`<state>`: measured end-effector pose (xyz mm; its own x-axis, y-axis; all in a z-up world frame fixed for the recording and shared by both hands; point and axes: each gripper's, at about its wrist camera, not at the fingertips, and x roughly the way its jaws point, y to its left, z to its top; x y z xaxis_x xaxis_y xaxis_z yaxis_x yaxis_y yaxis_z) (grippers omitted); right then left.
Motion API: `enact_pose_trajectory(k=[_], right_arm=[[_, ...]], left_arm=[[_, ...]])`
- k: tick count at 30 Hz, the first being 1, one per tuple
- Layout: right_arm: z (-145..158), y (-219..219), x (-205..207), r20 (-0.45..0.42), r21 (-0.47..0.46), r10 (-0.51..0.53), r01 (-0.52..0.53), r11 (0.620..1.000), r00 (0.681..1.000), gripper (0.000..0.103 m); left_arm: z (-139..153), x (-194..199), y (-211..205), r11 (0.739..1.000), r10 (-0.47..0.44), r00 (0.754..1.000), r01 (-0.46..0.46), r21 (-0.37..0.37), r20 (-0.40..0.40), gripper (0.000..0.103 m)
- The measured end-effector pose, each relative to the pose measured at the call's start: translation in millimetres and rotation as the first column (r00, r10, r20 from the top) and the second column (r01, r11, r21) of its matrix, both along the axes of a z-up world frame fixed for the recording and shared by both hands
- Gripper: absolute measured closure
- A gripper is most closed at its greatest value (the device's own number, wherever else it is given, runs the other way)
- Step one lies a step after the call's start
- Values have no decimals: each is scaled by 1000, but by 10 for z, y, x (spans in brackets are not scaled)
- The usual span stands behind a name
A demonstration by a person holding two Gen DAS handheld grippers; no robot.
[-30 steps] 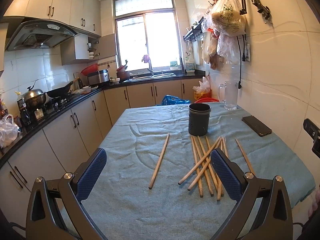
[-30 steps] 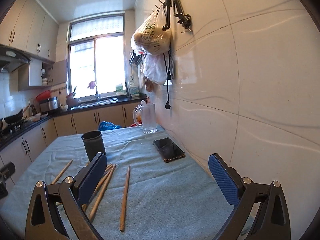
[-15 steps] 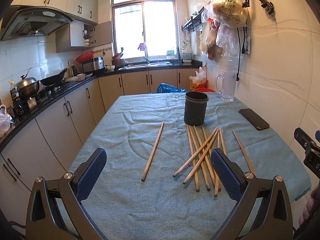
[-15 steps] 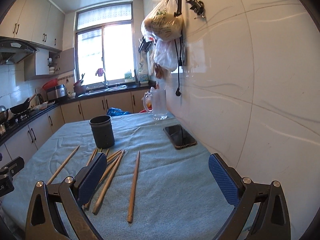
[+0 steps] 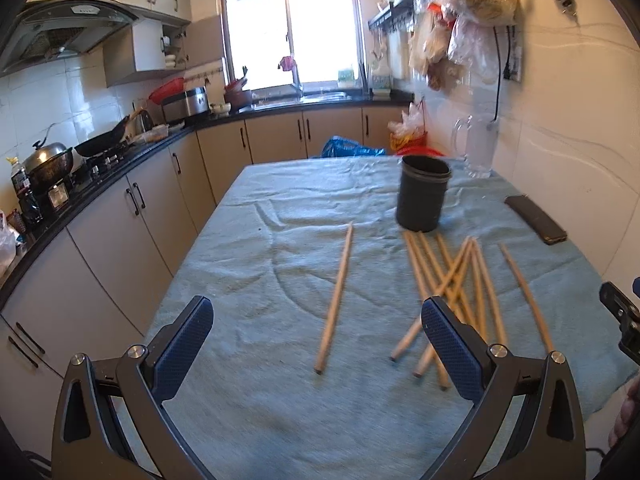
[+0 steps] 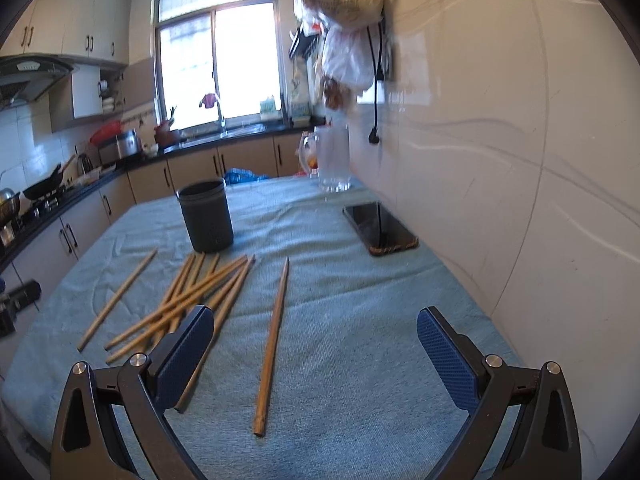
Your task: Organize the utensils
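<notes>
You have tan wooden chopsticks (image 5: pixel 452 288) lying on a teal-blue cloth (image 5: pixel 280 272), beside a matte dark grey cup (image 5: pixel 422 198). Your left gripper (image 5: pixel 316 344) and right gripper (image 6: pixel 314 350) are black with dimpled blue pads (image 5: pixel 182 346). The phone (image 6: pixel 378 226) is glossy black; the cabinets (image 5: pixel 120 236) are beige under a black counter.

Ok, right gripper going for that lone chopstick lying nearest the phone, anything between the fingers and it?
Nothing visible. The right gripper is open and the lone chopstick lies on bare cloth between its fingers. The chopstick pile sits to its left, the phone farther back right, both clear.
</notes>
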<state>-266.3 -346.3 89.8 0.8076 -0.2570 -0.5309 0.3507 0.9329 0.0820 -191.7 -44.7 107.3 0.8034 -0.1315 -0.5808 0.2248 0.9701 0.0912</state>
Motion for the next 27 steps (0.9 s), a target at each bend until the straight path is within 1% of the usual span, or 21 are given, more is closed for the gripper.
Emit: enact_pose_trajectory(k=[3,5,6,8,9,10,12,14,15,16,17,18,19,21,23,27], right_arm=[[-95,-82,178,-55,24,13,-11,1000,998,0],[-163,-145,344,-100,58,35,-29,998,994,0],[-192,-174,426,-121,76,45,-36,996,992,0],[-257,-216,562,-163,106,67,-50,993,984,1],[-290,-249,670,-191,126,90,-66,990,978,5],[-315,-271,748,-208,140,102,-74,987,973,8],[-374,-342,950,-259,179,135,-90,980,956,12],[-438,-386,1112,-294,226,168,-103,969,941,19],[-483,-421,1211,-321,251,182,-102,963,929,24],[-520,-442,1294,-344,268,192,-100,958,919,31],[-564,-463,1388,-371,283,202,-97,954,906,36],[-605,-480,1472,-396,289,208,-94,953,894,43],[-641,-487,1539,-417,291,213,-92,952,883,45],[-695,-493,1648,-448,284,218,-93,954,867,47],[-710,-471,1749,-468,248,213,-104,963,857,48],[-715,-439,1919,-504,216,219,-124,968,836,51]], left_arm=[[-21,305,59,1000,-26,997,26,-2,-76,0],[-58,584,78,999,-50,987,48,-19,-152,0],[-86,696,91,998,-60,981,56,-30,-187,2],[-119,902,69,996,-82,968,71,-52,-238,9],[-149,1024,44,995,-90,960,78,-57,-265,16],[-189,1157,5,995,-94,951,82,-53,-294,23],[-269,1359,-86,995,-99,939,92,-36,-329,31],[-395,1602,-186,995,-102,921,102,-19,-376,36],[-442,1683,-219,994,-105,913,106,-19,-394,42],[-509,1799,-262,994,-110,899,111,-23,-423,46],[-571,1903,-304,993,-115,887,115,-28,-448,48],[-608,1963,-326,993,-119,880,118,-31,-460,49],[-657,2042,-373,992,-126,872,126,-32,-474,49],[-726,2153,-453,991,-127,865,136,-17,-485,49],[-794,2250,-549,988,-130,861,152,6,-491,49],[-883,2388,-647,986,-133,851,168,22,-508,49]])
